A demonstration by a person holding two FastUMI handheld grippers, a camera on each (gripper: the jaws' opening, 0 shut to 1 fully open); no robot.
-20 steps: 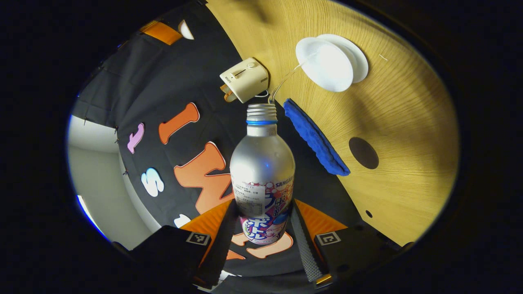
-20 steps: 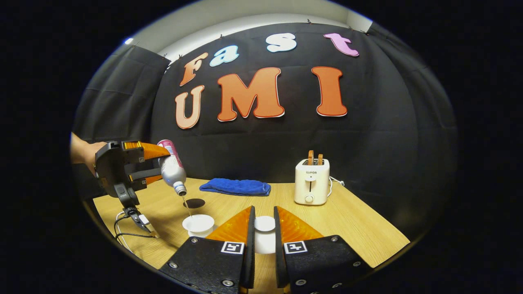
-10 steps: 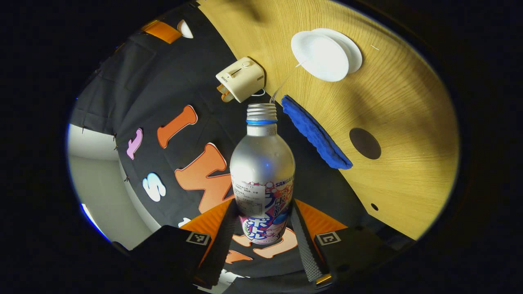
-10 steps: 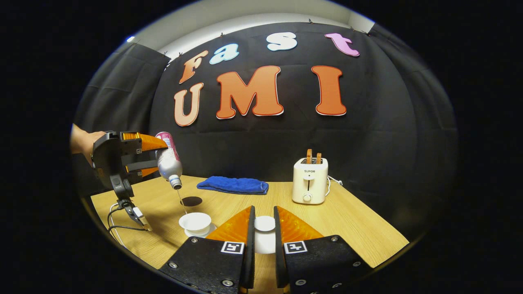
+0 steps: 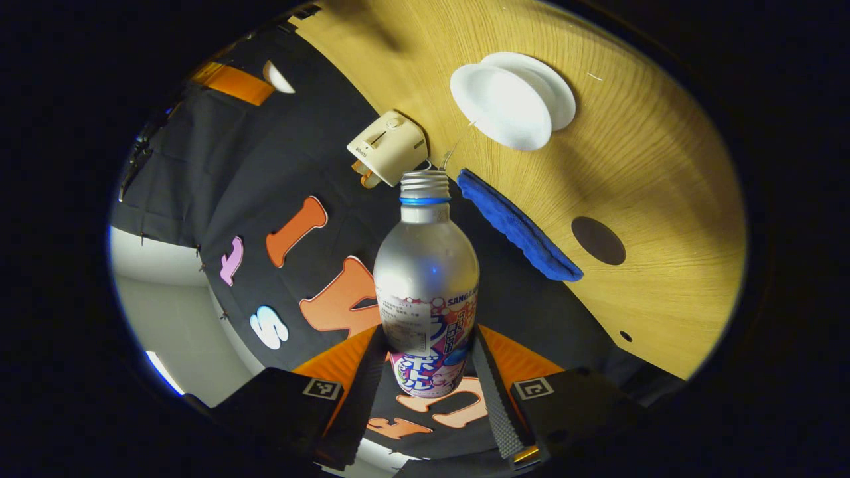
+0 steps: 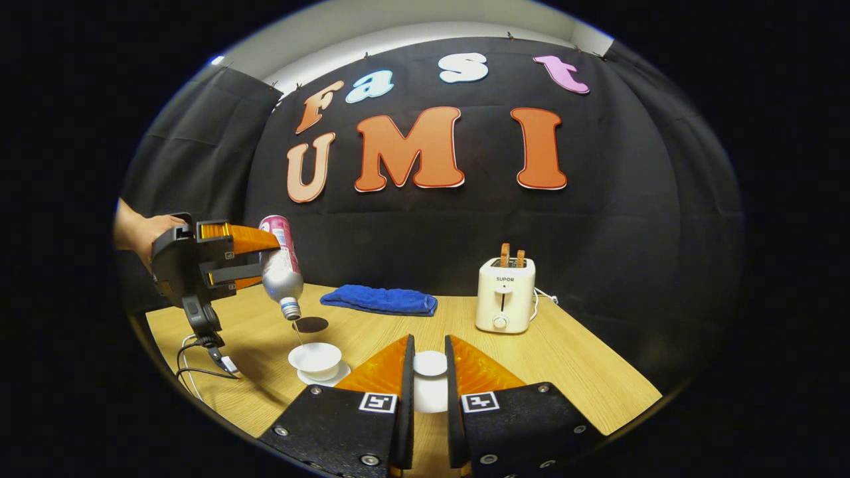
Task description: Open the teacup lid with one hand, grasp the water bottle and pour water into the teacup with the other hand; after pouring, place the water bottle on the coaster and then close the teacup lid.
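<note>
Two grippers busy: left gripper (image 6: 255, 261) clamps the tipped silver metal water bottle (image 5: 425, 279) trickling into the white teacup (image 6: 315, 359) below, right gripper (image 6: 425, 372) pinches the white lid (image 6: 430, 364); next, probably the dark round coaster (image 6: 310, 324).

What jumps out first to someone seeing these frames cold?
The tipped silver water bottle in the left tongs, mouth down over the open white teacup at the table's left, with a thin stream of water falling. Next, the white teacup lid held between the right tongs at the front of the right gripper view. Behind sit a folded blue towel, a cream toaster and the dark round coaster.
</note>
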